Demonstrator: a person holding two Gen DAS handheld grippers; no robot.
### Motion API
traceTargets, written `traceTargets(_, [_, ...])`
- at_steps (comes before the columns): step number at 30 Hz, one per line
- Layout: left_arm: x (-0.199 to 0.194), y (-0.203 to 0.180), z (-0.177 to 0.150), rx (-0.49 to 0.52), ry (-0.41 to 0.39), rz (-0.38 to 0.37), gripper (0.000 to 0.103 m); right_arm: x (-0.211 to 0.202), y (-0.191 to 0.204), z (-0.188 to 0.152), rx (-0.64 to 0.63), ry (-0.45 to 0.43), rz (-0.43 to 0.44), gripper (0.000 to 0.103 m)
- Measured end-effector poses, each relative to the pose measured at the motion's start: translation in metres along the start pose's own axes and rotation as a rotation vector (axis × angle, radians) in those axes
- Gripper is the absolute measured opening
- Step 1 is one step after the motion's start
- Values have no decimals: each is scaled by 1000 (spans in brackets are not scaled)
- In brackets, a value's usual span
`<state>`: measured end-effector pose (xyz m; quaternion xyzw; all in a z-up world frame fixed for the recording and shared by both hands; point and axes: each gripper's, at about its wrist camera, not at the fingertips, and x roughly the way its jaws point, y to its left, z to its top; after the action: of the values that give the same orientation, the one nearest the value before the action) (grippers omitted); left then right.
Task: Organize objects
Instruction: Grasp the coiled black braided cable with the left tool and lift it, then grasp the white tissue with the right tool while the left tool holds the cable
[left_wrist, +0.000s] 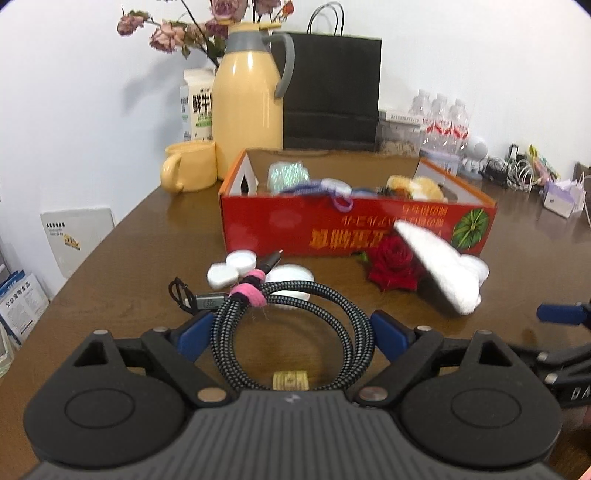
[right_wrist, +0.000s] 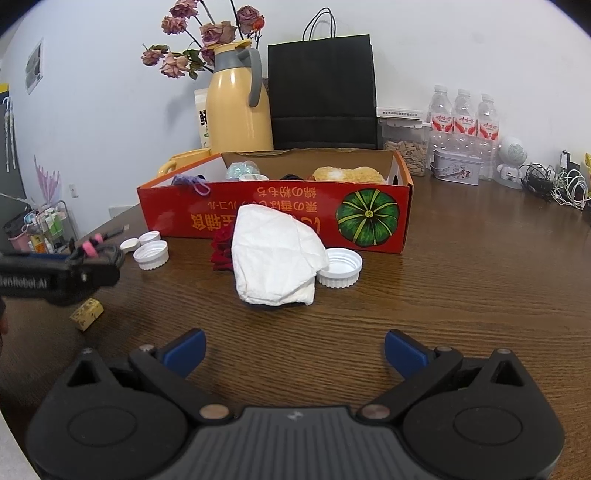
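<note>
Left gripper (left_wrist: 293, 332) straddled the coiled cable (left_wrist: 291, 314), fingers spread.
Closing unevenly risked pinching one strand, letting the loop sag; right gripper (right_wrist: 295, 349) stood spread, empty.

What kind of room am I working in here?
Likely a home or small office: a wooden table against a white wall, holding a yellow thermos jug with dried roses, bottled water and tangled charger cables.

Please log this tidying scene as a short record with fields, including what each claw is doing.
surface: wooden table
container: red box, open, already holding items
left claw: open around coiled cable, pads not pressing
right claw: open, empty, facing white cloth
loose items: white caps, red rose, small yellow block
</note>
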<state>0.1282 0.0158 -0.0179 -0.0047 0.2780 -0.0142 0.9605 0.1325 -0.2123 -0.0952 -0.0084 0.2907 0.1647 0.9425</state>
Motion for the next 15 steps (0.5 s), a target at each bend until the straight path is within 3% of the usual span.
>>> traceTargets(15, [11,-14,39,-9,-145,-32,91,19,14,47,-62,-43,34,103])
